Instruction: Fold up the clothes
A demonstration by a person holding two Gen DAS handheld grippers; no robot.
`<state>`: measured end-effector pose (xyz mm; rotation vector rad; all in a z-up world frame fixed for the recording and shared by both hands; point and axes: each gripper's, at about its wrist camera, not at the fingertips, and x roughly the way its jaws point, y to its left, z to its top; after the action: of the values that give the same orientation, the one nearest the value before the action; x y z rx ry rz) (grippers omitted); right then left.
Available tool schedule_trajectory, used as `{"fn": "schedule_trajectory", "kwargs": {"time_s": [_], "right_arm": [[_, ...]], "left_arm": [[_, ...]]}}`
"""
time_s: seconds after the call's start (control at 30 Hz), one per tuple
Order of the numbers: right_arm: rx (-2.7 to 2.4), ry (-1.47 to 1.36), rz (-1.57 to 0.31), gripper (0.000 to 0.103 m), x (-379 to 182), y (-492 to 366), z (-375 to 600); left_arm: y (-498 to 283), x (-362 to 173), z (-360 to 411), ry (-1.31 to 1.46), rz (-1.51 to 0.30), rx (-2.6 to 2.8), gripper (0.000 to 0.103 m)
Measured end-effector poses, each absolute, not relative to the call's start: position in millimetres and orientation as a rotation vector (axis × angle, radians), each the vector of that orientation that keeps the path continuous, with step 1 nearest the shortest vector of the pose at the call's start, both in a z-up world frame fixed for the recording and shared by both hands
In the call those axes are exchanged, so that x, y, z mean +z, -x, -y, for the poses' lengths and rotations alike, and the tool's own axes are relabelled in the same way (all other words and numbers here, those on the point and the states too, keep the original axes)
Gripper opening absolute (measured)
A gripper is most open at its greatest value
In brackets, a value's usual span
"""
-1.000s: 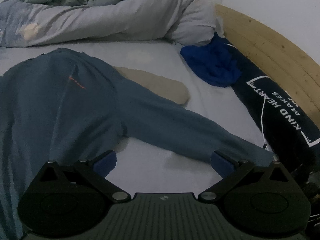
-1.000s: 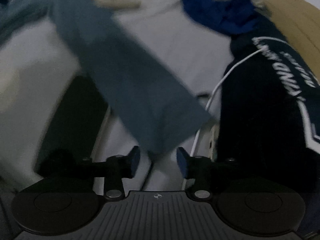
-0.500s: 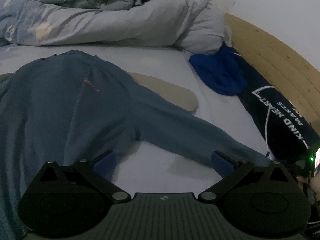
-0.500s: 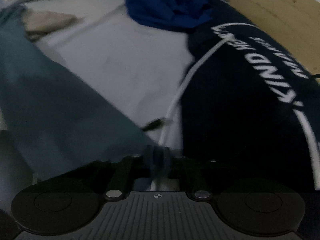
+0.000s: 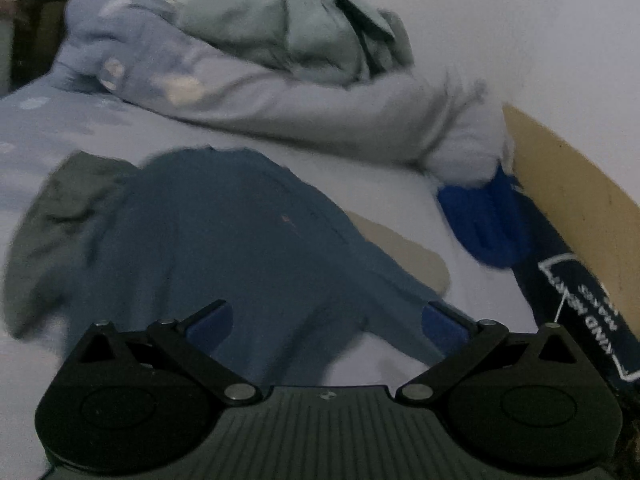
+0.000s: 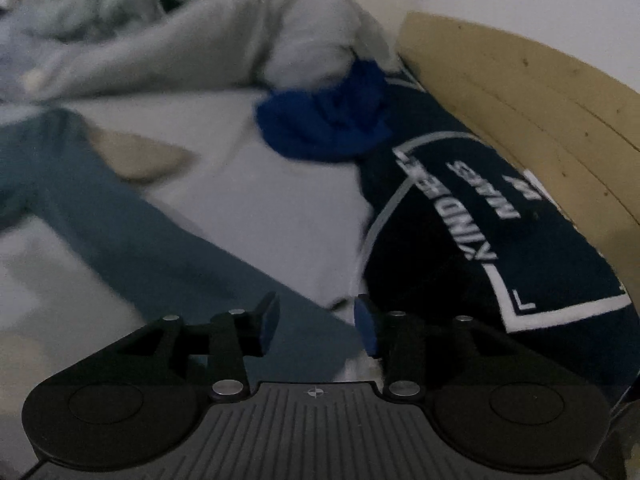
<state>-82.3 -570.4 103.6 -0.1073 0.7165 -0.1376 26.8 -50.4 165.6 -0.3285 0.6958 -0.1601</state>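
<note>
While both grippers hang over the bed, the slate-blue long-sleeved top lies spread flat on the pale sheet, and everything else is best placed against it. Its body fills the middle of the left wrist view, with one sleeve running out from it toward the dark navy pillow printed with white lettering. The left gripper stands with its blue pads spread wide, released and grasping nothing; the top's lower body and the root of that sleeve show between and beyond the fingers, though the pads do not press on the cloth. The right gripper is partway apart and its jaws are opening; the end of the sleeve shows in the gap between its fingers, but neither pad closes on it (the picture is blurred, so whether the cloth brushes a pad I cannot tell). A beige cloth peeks out from under the top on its pillow side, a bright blue garment sits crumpled beyond the sleeve against the pillow, and a grey-green garment lies bunched at the top's opposite edge. Behind the top a rumpled pale duvet is heaped.
</note>
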Motion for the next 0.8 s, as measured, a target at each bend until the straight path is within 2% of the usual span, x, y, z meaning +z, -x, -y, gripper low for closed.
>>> {"fn": "schedule_trajectory", "kwargs": {"time_s": [0.43,0.57,0.8], "right_arm": [[0.092,0.136,-0.564,0.063,231.8,196.6,477.8],[0.186,0.159,-0.561,0.069,239.1,214.1,443.2],[0.379,0.055,-0.602,0.072,212.2,224.6,368.1]], "left_arm": [[96.9,267.9,-61.3,0.348,-0.457,-0.045,0.103],[123.7,297.3,-85.7,0.342,-0.372,0.007,0.103],[153.9,337.2,-108.2,0.311,-0.219,0.070,0.103]]}}
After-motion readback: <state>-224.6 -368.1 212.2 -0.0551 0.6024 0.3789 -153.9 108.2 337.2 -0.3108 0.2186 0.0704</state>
